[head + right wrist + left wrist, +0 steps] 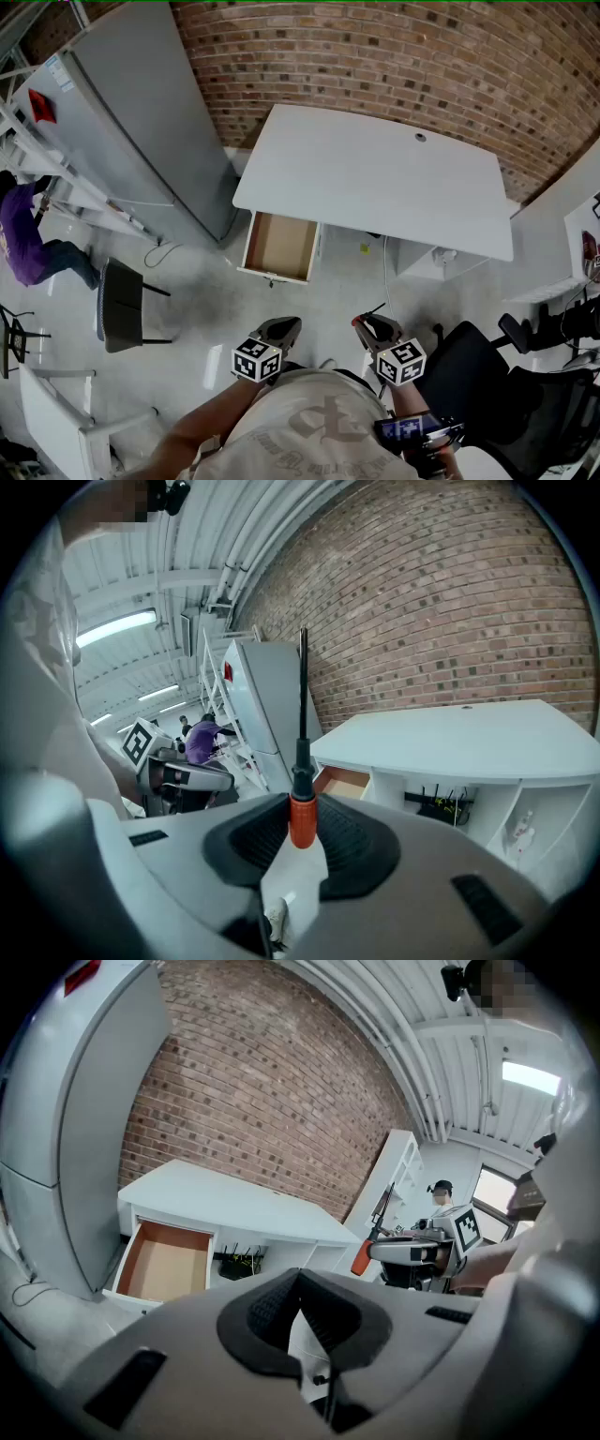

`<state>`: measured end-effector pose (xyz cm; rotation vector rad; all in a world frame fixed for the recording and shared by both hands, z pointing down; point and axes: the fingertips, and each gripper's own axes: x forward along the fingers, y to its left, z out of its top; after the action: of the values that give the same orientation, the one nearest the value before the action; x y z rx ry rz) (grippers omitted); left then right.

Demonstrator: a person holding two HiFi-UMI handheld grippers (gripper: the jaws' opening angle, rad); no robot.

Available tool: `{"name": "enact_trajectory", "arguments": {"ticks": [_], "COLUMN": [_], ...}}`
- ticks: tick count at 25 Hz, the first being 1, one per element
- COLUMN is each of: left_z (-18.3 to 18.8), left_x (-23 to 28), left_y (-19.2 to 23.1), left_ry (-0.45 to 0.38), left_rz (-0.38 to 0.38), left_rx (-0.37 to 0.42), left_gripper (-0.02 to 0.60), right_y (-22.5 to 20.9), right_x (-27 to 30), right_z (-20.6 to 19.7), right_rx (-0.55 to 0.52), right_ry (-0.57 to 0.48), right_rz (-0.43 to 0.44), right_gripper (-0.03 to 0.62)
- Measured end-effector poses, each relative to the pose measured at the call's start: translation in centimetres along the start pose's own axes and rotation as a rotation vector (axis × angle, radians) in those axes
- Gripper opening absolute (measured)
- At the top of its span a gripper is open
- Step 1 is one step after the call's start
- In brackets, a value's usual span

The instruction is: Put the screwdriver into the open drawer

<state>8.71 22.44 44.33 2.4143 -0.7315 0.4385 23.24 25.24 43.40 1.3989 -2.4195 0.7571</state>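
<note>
While short of the drawer (279, 246) under the table's (375, 178) edge, holds screwdriver (302, 761) clamped in right gripper (301, 806) for carrying, with left gripper (298, 1281) closed, idle.

The screwdriver (302, 771) has its handle end hidden within the right gripper (302, 832); at nine o'clock, the head view's edge cuts off a purple-clad person (23, 239).

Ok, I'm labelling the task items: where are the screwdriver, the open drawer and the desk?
screwdriver (302, 819): right gripper view, on its orange handle.
open drawer (279, 246): head view, on its bare wooden floor.
desk (375, 178): head view, on the middle of its white top.
</note>
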Motion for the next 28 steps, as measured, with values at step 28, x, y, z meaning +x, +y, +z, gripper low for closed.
{"name": "enact_trajectory", "arguments": {"ticks": [28], "left_z": [-2.4], "left_x": [1.4], "left_y": [-7.1], "left_ry": [-0.007], "left_rz": [0.068], "left_rx": [0.06], "left_gripper": [0.02], "right_y": [-1.7], "right_x": [-5.5], "right_z": [-2.5], "right_rx": [-0.043], "right_ry": [-0.053], "right_rz": [0.079], "right_gripper": [0.103]}}
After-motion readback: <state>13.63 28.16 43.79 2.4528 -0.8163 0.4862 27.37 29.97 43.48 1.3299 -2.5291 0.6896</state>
